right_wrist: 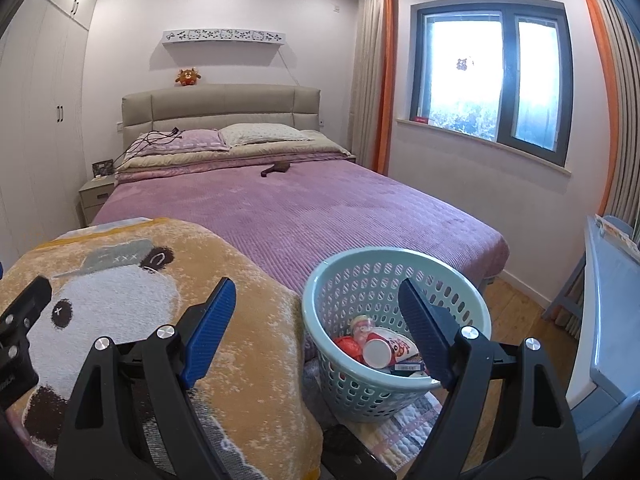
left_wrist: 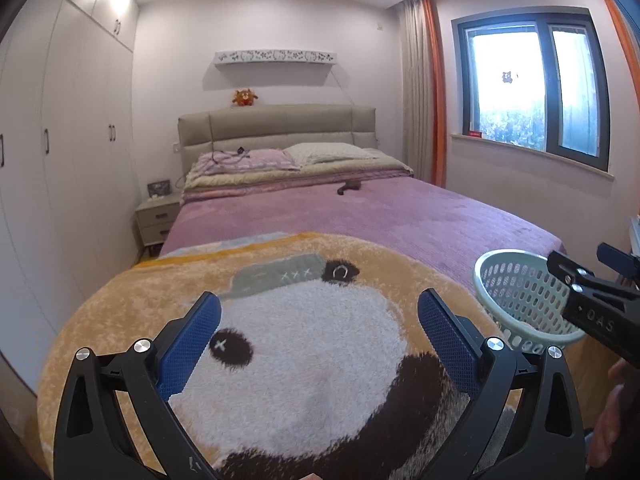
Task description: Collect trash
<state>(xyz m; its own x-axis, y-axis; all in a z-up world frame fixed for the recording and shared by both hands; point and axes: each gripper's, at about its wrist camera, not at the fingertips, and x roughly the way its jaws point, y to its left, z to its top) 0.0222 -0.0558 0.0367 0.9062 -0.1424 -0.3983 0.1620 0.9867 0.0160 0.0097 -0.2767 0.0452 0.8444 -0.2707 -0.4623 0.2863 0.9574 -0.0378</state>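
Observation:
A pale green perforated basket (right_wrist: 360, 280) stands at the foot of the bed, beside the orange panda blanket (right_wrist: 132, 280). It holds trash: a red and white cup (right_wrist: 384, 348), a red wrapper (right_wrist: 346, 346) and a flat packet (right_wrist: 406, 367). My right gripper (right_wrist: 316, 304) is open and empty, above the basket's near rim. My left gripper (left_wrist: 320, 320) is open and empty above the panda blanket (left_wrist: 280, 320). The basket (left_wrist: 516, 292) shows at the right in the left wrist view, partly behind the right gripper. A small brown object (right_wrist: 276, 169) lies on the purple bedspread, far off.
The bed (right_wrist: 320, 208) with pillows and a cable fills the middle. A bedside table (left_wrist: 156, 222) and white wardrobes (left_wrist: 60, 140) stand left. A window (right_wrist: 492, 76) with orange curtains is right. A pale blue table (right_wrist: 608, 300) stands at the right edge over wooden floor (right_wrist: 516, 300).

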